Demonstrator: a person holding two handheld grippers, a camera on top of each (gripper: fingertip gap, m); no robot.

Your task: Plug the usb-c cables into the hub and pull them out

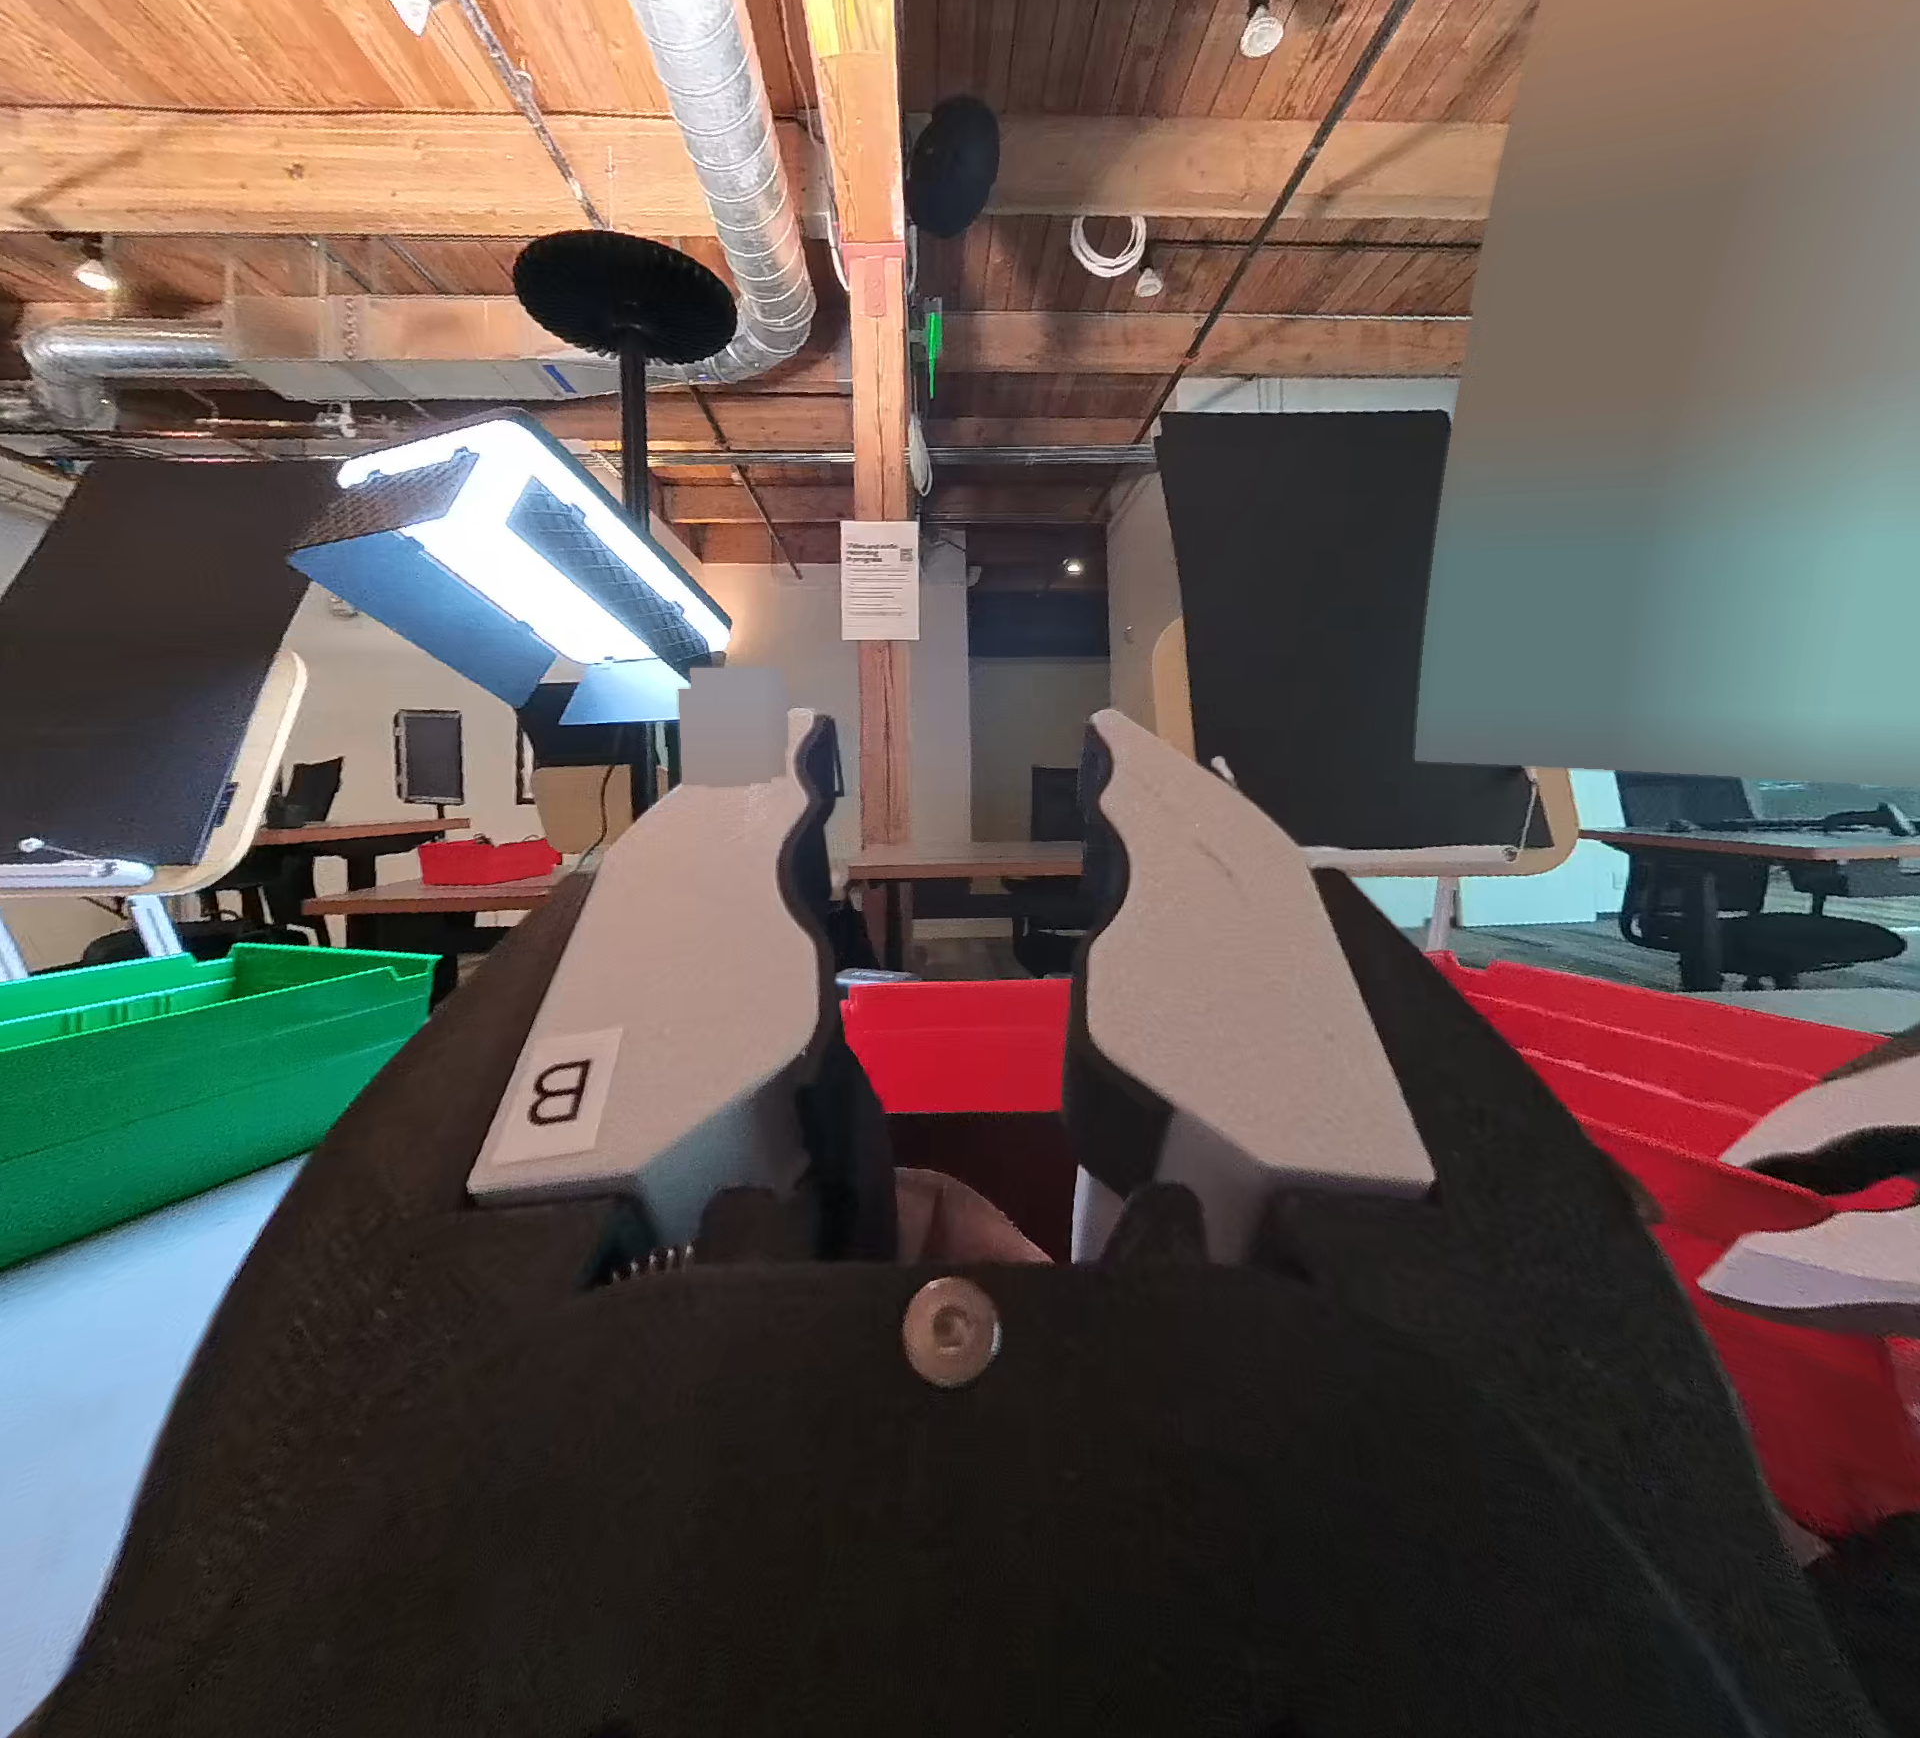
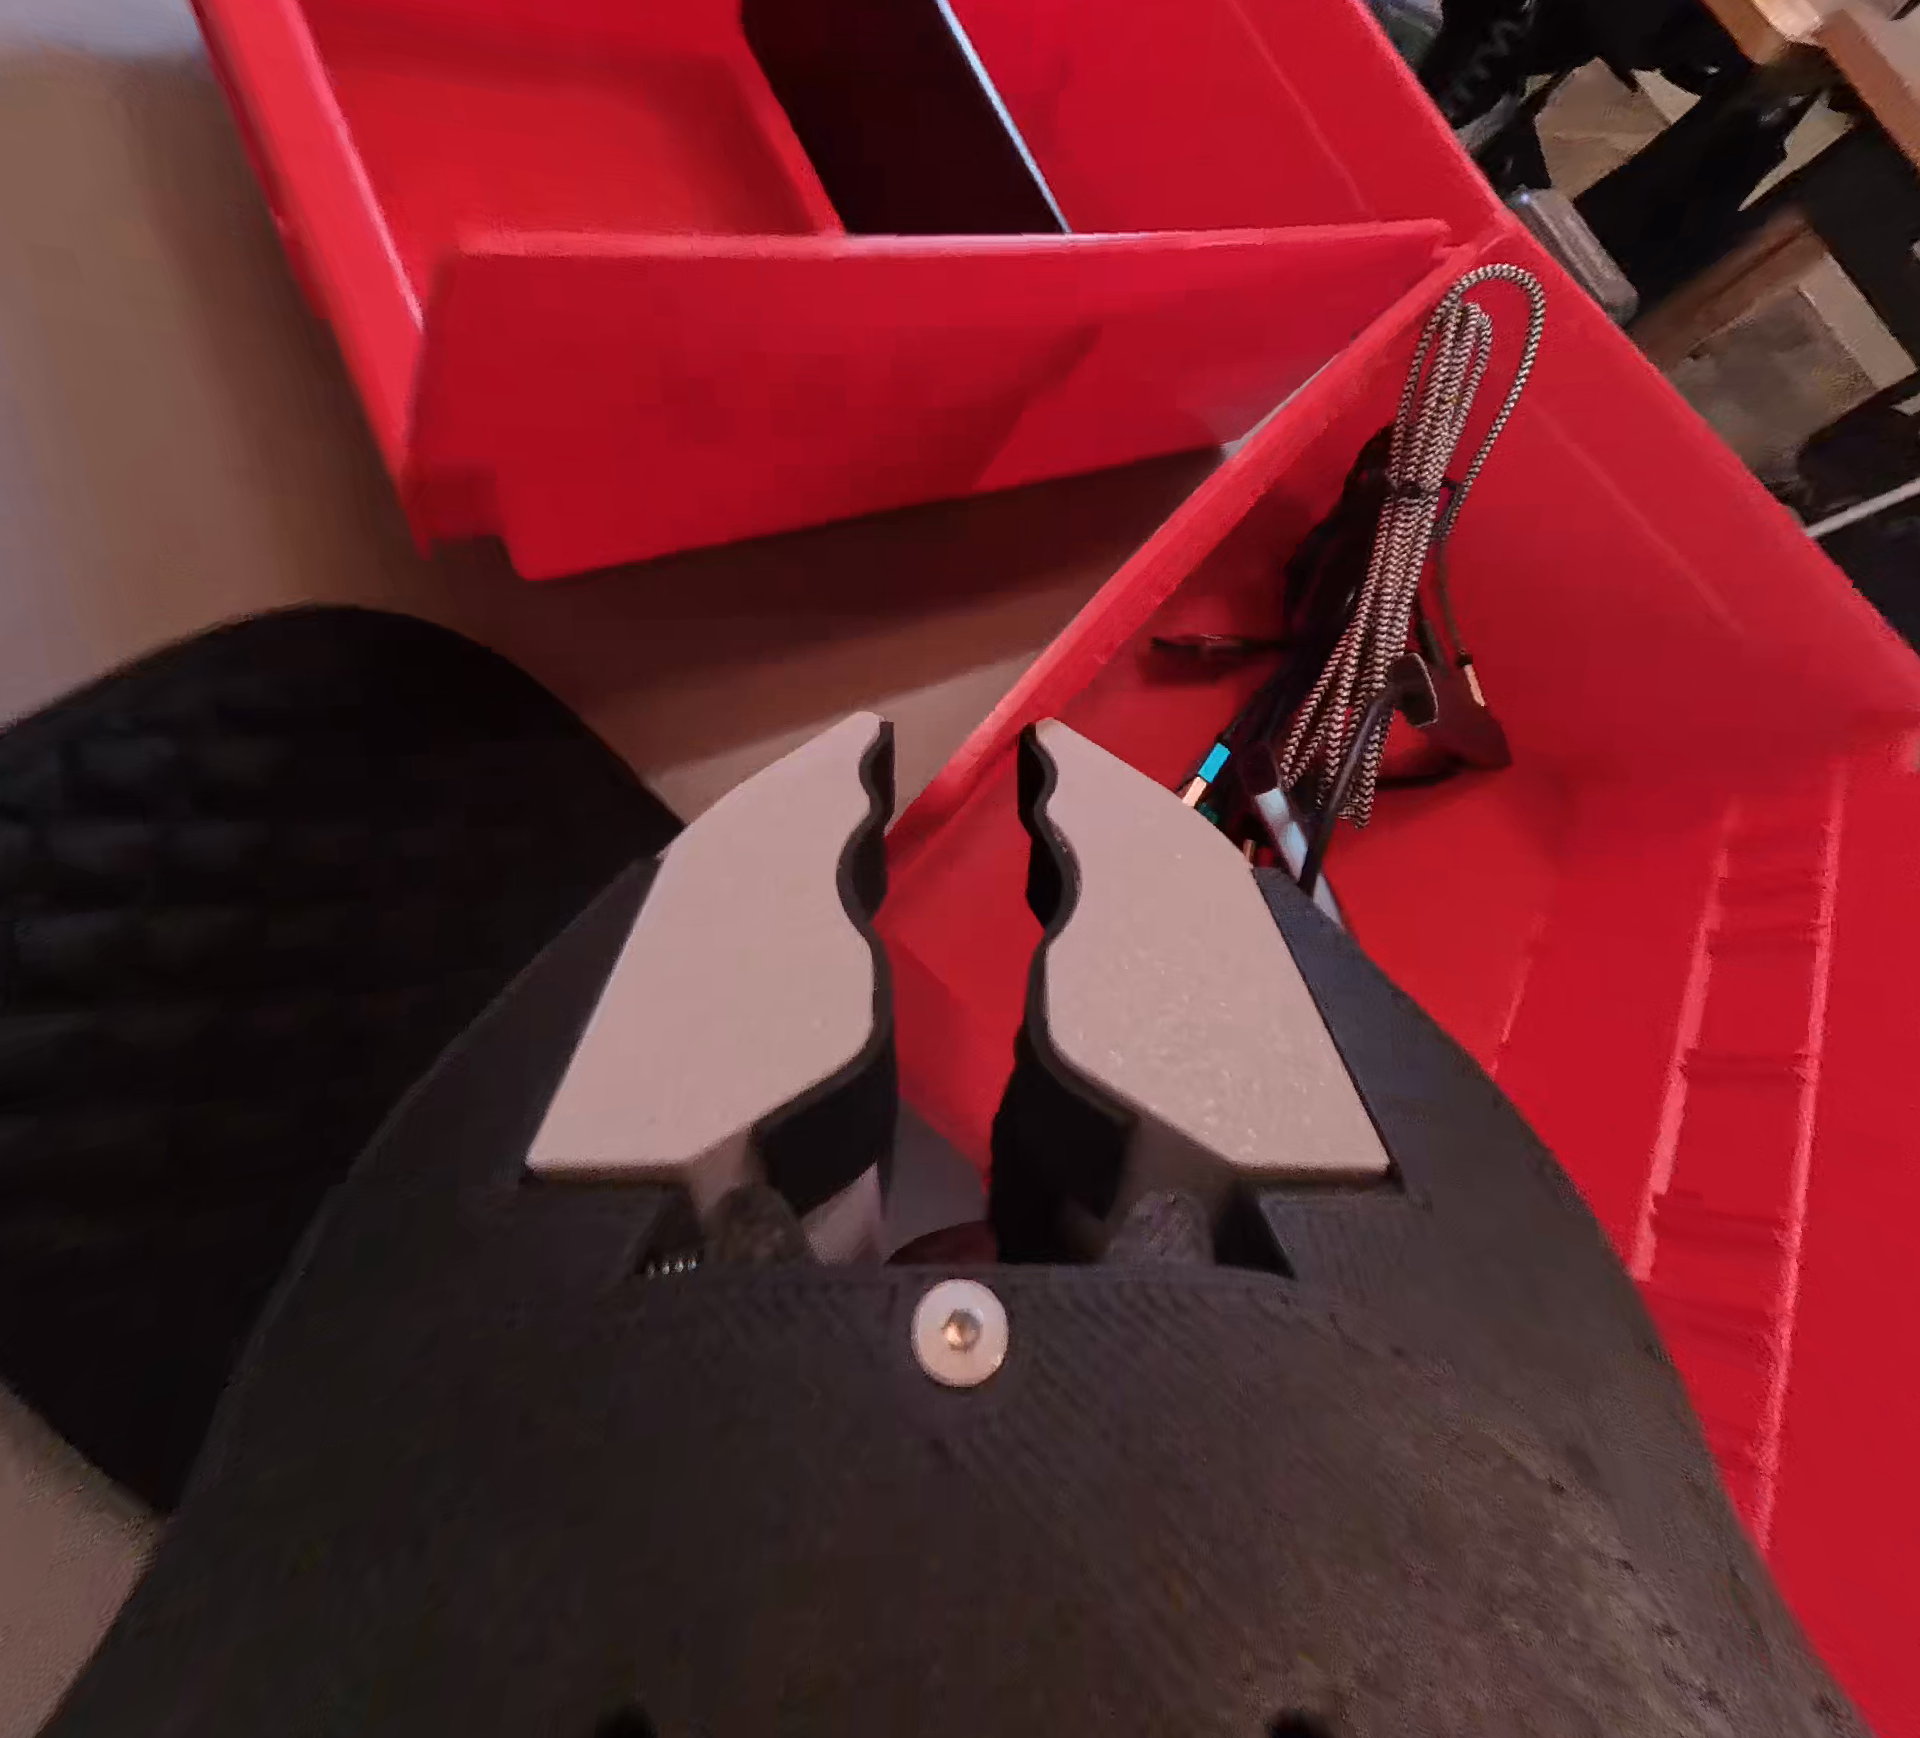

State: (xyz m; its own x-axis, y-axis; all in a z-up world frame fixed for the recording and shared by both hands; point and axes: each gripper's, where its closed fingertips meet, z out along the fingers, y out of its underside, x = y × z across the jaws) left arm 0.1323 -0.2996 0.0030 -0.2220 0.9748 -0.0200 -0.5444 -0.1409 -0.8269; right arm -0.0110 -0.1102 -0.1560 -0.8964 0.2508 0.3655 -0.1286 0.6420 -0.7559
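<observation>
In the right wrist view a bundle of cables [image 2: 1382, 608], one braided black and white, others dark with small metal plugs, lies in a red bin [image 2: 1714, 857] on the right. No hub shows clearly. My right gripper [image 2: 956, 753] is open and empty, hovering over the near left rim of that bin, short of the cables. My left gripper [image 1: 956, 753] is open and empty, tilted up toward the room and ceiling, above a red bin [image 1: 956, 1044]. The right gripper's fingers [image 1: 1829, 1200] show at the right edge of the left wrist view.
A second red bin [image 2: 727, 400] with a dark divider stands behind on the pale table [image 2: 114, 338]. A green bin [image 1: 187, 1086] sits at the left. A black rounded object [image 2: 208, 961] lies at the left of the right gripper. Desks, chairs and a lamp stand beyond. Some 30 centimeters of space lies between my two pairs of fingers.
</observation>
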